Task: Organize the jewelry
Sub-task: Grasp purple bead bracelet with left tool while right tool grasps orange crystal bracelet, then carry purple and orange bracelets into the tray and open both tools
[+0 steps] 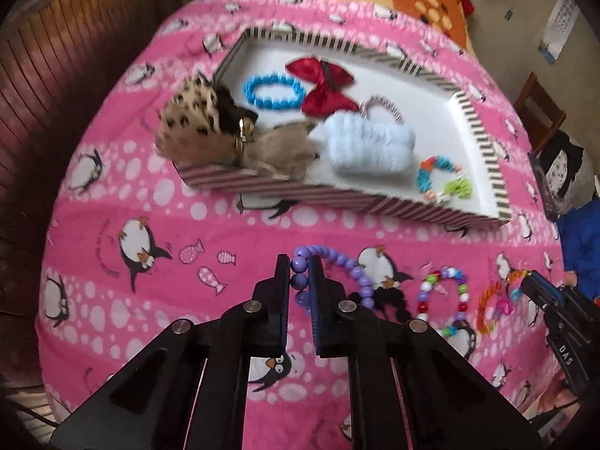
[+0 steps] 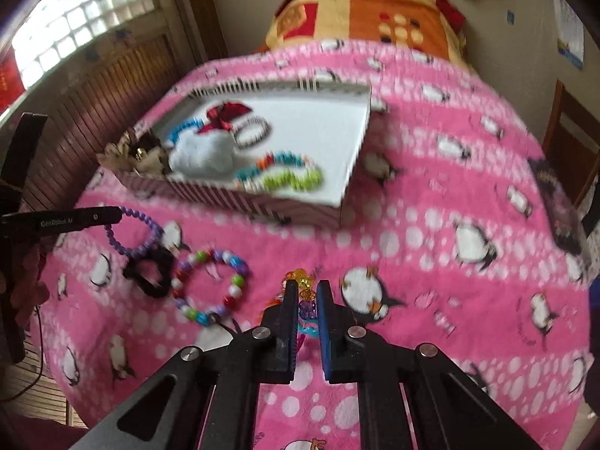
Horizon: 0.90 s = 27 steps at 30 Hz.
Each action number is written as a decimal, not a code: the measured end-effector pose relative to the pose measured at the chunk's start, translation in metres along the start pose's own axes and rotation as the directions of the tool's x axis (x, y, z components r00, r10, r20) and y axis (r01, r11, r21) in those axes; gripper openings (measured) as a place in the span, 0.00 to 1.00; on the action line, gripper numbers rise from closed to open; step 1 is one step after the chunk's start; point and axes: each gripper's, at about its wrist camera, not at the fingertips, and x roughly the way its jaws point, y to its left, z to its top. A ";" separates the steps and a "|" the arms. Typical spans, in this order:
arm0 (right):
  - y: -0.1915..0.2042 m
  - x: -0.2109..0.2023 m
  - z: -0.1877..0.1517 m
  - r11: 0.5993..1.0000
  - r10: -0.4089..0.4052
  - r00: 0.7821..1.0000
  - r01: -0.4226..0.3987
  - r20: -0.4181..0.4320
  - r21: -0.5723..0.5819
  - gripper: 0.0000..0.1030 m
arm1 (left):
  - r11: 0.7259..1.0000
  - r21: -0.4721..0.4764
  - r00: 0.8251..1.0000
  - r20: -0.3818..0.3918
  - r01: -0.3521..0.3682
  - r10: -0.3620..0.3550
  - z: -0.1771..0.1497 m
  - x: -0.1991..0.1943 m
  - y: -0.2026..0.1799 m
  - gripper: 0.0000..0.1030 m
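The left claw (image 1: 299, 262) is clamped on the purple bead bracelet (image 1: 337, 262); the right claw (image 2: 304, 292) pinches what seems a translucent bracelet (image 2: 305, 300). The striped box (image 1: 337, 198) on the bed holds a blue bracelet (image 1: 273, 91), red bow (image 1: 324, 84) and white scrunchie (image 1: 369, 142).

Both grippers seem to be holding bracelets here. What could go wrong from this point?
The left gripper pinches only a few beads of the purple bead bracelet; its loop lies against the black scrunchie and could drag it. The right gripper grips the translucent colored bracelet at one end, so it might slip. The striped box is crowded on its left side.
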 end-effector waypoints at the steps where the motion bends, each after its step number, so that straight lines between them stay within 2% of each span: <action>1: 0.001 -0.006 0.003 1.000 0.006 1.000 -0.006 0.014 0.001 0.09 | 1.000 -0.002 1.000 0.010 0.005 -0.005 0.000 -0.005 0.000 0.08; 11: 0.006 -0.044 0.032 1.000 0.003 0.994 -0.001 0.109 -0.017 0.08 | 0.998 0.052 0.994 0.109 0.022 -0.028 0.018 -0.058 -0.011 0.08; 16: 0.009 -0.052 0.046 0.999 -0.004 0.990 0.009 0.142 -0.033 0.08 | 0.996 0.084 0.990 0.138 0.014 -0.025 0.028 -0.068 -0.019 0.08; 19: 0.003 -0.051 0.048 1.000 0.000 0.991 0.002 0.131 -0.017 0.08 | 0.997 0.081 0.989 0.145 0.020 -0.031 0.029 -0.069 -0.020 0.08; 21: -0.008 -0.037 0.045 1.000 0.024 0.998 -0.025 0.062 0.018 0.08 | 0.997 0.080 0.990 0.140 0.023 -0.034 0.028 -0.067 -0.021 0.08; 22: -0.014 -0.027 0.041 0.999 0.018 1.000 -0.019 0.025 0.033 0.11 | 0.997 0.079 0.990 0.136 0.024 -0.035 0.027 -0.065 -0.022 0.08; 25: -0.029 0.007 0.022 0.998 -0.013 0.997 0.018 -0.077 0.060 0.40 | 0.997 0.076 0.992 0.118 0.026 -0.035 0.024 -0.059 -0.022 0.08; 27: -0.041 0.025 0.009 0.995 -0.021 0.994 0.032 -0.104 0.097 0.40 | 0.997 0.073 0.994 0.107 0.023 -0.031 0.022 -0.056 -0.022 0.08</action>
